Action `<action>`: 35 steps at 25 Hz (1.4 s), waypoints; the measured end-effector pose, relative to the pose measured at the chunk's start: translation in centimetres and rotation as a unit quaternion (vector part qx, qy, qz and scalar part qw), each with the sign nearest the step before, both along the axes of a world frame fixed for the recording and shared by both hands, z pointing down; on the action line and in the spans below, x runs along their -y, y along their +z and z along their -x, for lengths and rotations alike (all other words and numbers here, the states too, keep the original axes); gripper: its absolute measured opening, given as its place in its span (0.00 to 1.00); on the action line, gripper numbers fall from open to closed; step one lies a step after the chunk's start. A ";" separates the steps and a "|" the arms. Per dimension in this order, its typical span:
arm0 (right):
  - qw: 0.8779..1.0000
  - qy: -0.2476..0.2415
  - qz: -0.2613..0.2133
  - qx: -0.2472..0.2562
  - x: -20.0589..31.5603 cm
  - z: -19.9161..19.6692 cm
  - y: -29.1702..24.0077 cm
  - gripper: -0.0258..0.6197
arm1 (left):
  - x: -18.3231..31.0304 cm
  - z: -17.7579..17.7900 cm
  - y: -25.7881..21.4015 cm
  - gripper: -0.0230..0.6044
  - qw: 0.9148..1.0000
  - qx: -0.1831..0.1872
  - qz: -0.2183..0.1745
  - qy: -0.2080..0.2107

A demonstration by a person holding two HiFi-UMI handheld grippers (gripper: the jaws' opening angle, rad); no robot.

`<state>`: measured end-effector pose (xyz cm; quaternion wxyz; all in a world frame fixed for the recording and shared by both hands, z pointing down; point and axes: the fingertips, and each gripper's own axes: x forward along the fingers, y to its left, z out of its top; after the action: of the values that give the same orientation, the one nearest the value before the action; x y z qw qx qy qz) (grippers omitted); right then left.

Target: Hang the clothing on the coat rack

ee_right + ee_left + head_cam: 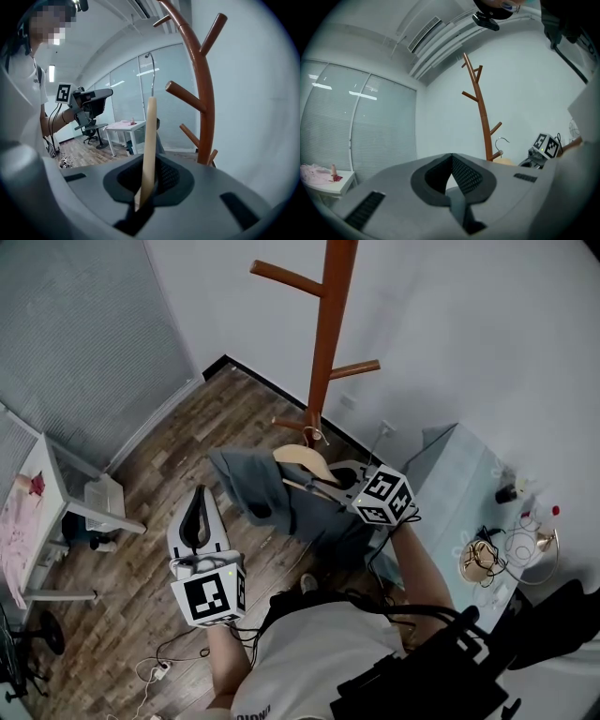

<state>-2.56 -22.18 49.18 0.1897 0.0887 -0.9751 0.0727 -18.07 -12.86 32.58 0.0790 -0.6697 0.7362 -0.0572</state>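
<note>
The clothing [255,486] is a slate-grey garment of soft, limp cloth. It is draped in folds over a pale wooden hanger [302,456] with a curved bar and a thin metal hook [312,434]. It hangs just beside the coat rack [328,343], low by the trunk and under the upper pegs. The coat rack is smooth reddish-brown wood, a round trunk with stubby upslanting pegs. The right gripper [149,165] is clamped on the hanger's bar. The left gripper [451,158], farther from the coat rack, has its ribbed black pads together, holding nothing.
</note>
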 end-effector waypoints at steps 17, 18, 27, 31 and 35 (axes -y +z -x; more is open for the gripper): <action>0.999 0.017 0.042 0.010 0.5 -0.5 1.8 0.11 | 1.5 0.1 0.5 0.06 0.999 0.013 0.028 0.028; 0.999 0.020 0.044 0.011 0.5 -0.6 1.9 0.11 | 1.5 0.0 0.6 0.06 0.999 0.013 0.030 0.030; 0.997 0.034 0.066 0.020 1.4 -1.1 3.1 0.12 | 2.1 0.1 0.8 0.06 0.999 0.017 0.035 0.033; 0.996 0.039 0.075 0.022 1.6 -1.2 3.5 0.12 | 2.4 0.2 0.8 0.06 0.999 0.017 0.032 0.034; 0.995 0.043 0.083 0.023 2.0 -1.3 3.9 0.12 | 2.6 0.3 0.8 0.06 0.999 0.017 0.032 0.035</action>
<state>-1.29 -24.21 53.08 0.1707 0.1130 -0.9651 0.1635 -18.36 -15.51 33.40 0.0723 -0.6960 0.7088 -0.0896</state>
